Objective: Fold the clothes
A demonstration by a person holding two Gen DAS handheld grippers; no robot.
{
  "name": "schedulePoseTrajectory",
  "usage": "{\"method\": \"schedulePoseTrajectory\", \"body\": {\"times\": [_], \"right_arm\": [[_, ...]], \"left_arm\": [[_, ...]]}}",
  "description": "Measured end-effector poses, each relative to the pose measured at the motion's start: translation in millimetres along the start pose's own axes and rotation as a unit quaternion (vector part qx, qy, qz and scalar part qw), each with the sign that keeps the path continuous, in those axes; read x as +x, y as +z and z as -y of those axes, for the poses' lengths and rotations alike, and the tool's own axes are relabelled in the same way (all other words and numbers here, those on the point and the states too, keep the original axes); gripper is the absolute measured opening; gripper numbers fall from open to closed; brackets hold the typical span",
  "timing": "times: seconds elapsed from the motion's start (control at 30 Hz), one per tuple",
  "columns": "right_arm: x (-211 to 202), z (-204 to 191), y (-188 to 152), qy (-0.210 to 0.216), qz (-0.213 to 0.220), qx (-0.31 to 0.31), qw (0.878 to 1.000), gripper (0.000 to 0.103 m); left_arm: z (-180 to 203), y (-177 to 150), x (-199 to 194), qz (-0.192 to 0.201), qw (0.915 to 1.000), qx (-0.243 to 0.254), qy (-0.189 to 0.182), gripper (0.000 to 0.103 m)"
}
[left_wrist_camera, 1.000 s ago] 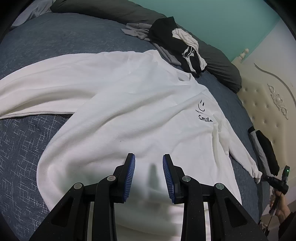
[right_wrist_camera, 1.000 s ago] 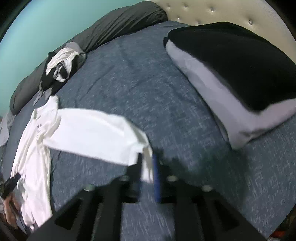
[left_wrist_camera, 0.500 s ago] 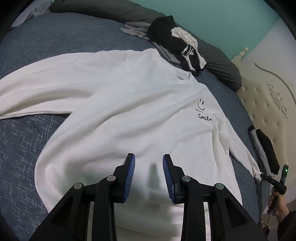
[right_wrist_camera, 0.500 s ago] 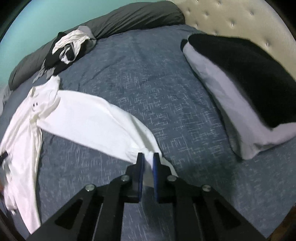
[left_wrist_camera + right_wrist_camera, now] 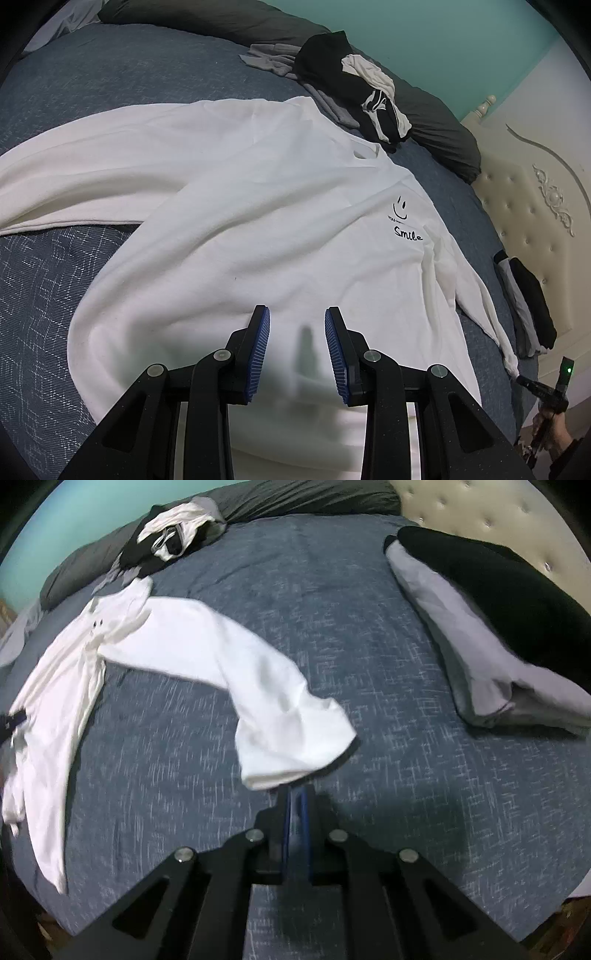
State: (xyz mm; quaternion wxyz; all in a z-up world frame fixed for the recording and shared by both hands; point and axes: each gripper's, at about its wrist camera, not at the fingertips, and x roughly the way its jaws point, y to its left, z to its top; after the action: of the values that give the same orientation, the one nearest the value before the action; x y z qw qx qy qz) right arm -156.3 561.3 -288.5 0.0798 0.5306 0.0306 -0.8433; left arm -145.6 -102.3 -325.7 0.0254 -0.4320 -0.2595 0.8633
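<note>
My right claw (image 5: 295, 794) has its blue pads pressed together at lower centre of its frame, pinching the edge of the white sleeve cuff (image 5: 291, 738), though motion blur keeps me from seeing how much fabric is caught. My left claw (image 5: 297, 325) is spread at bottom centre of its view, nothing between the pads, hovering over the lower body of the white sweatshirt (image 5: 258, 206).

The sweatshirt lies flat on the blue bed (image 5: 369, 627), chest print up, both sleeves spread out.

Risks, as I judge them: the pinch looks shallow, so the cuff could slip out when I pull the sleeve across. A fast pull could also drag the whole body and wrinkle it, since the left claw is not pinning anything.

The right view shows the cuff grip and the folded grey-and-black stack (image 5: 498, 635) at right. The left view shows the "Smile" print (image 5: 406, 232), the far sleeve, the unfolded clothes pile (image 5: 354, 88) at upper centre, and my right hand (image 5: 550, 428) at lower right.
</note>
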Motion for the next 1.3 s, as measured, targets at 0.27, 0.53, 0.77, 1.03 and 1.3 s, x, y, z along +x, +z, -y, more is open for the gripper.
{"method": "schedulePoseTrajectory", "body": {"times": [0.27,0.53,0.77,1.03,1.3], "right_arm": [[-14,38,20,0.018,0.062,0.12,0.991,0.027],[33,56,28,0.03,0.012,0.191,0.981,0.046],[24,55,39,0.002,0.052,0.163,0.985,0.006],[2,83,75,-0.059,0.088,0.145,0.984,0.005],[-1,82,125,-0.102,0.125,0.125,0.979,0.005]], "left_arm": [[1,-1,1,-0.001,1.0,0.001,0.001,0.034],[0,0,1,-0.001,1.0,0.002,0.002,0.034],[0,0,2,-0.003,1.0,0.002,0.002,0.034],[2,-2,4,-0.007,0.9999,0.009,0.005,0.034],[2,-1,6,-0.006,0.9999,0.01,0.009,0.034]]}}
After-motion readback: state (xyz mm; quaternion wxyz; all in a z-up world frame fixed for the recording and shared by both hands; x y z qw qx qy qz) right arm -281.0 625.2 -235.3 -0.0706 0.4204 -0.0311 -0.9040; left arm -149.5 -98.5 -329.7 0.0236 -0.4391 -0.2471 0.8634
